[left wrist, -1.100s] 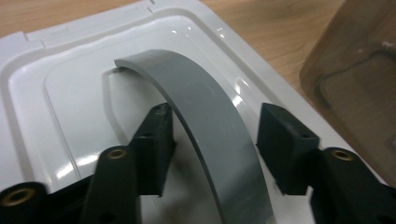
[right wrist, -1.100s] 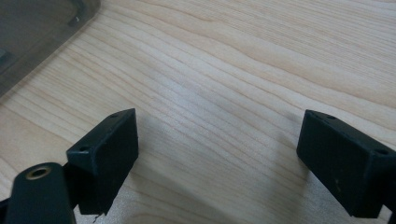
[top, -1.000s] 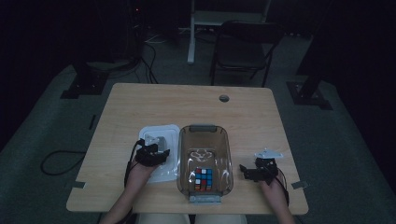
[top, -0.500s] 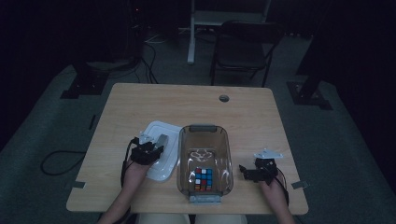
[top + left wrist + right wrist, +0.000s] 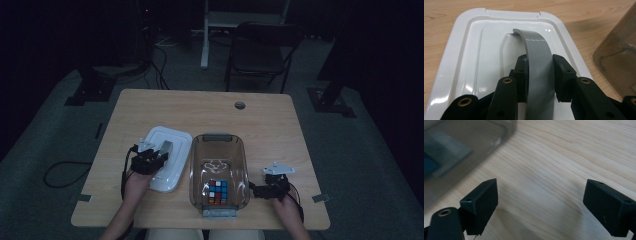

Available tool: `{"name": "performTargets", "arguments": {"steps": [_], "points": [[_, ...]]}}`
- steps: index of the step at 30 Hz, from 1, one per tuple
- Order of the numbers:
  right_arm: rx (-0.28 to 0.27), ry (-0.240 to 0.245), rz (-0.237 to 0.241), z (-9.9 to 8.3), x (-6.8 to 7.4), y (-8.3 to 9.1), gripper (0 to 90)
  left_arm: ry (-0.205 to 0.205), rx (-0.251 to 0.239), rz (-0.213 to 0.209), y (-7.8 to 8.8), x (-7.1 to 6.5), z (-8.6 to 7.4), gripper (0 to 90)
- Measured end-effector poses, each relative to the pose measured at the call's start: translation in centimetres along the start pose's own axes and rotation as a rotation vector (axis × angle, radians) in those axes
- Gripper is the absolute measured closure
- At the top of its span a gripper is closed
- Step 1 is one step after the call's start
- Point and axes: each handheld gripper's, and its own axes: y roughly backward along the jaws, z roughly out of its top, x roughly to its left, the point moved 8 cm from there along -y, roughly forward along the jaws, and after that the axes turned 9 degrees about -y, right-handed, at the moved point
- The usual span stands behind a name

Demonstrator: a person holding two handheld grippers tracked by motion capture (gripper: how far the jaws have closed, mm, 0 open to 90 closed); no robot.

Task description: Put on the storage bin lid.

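Room: dark; chair (image 5: 260, 50) and stands behind a pale wooden table (image 5: 200, 107).
Bin: clear brown tub (image 5: 218, 172) at table front-centre, uncovered, puzzle cube (image 5: 216, 191) lying inside at its near end.
Lid: white lid (image 5: 167, 157) flat on the table just left of the bin.
Left gripper (image 5: 539, 75): clenched on the lid's grey handle (image 5: 537, 62), likely to carry the lid.
Right gripper (image 5: 540, 205): released, jaws wide apart over bare wood beside the bin; seemingly waiting, perhaps to steady the bin.
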Motion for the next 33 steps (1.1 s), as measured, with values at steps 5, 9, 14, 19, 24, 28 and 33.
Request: {"name": "performTargets", "arguments": {"steps": [5, 9, 14, 19, 24, 28, 33], "points": [[-0.021, -0.008, 0.053, 0.3, 1.5, 0.0, 12.5, 0.001, -0.005, -0.008, 1.0, 0.3, 0.3, 69.0], [-0.033, 0.040, 0.069, 0.4, 2.8, -0.1, 12.5, 0.014, -0.031, -0.021, 2.1, 0.7, 1.0, 69.1], [-0.026, 0.043, 0.064, 0.4, 3.2, -0.4, 12.8, 0.011, -0.076, -0.023, 4.5, 1.4, 2.7, 69.1], [-0.023, 0.057, 0.062, 0.4, 3.9, -0.6, 12.8, -0.006, -0.114, -0.004, 6.8, 2.0, 4.5, 69.1], [-0.012, 0.076, 0.111, 0.4, 5.6, -1.0, 12.8, -0.042, -0.149, -0.027, 8.5, 1.2, 5.8, 69.1], [0.005, 0.109, 0.133, 0.7, 6.9, -1.3, 12.8, -0.090, -0.184, -0.059, 10.0, -0.2, 7.0, 69.0], [0.000, 0.114, 0.160, 1.1, 8.1, -1.9, 12.8, -0.135, -0.193, -0.107, 10.6, -2.1, 7.7, 69.0]]}}
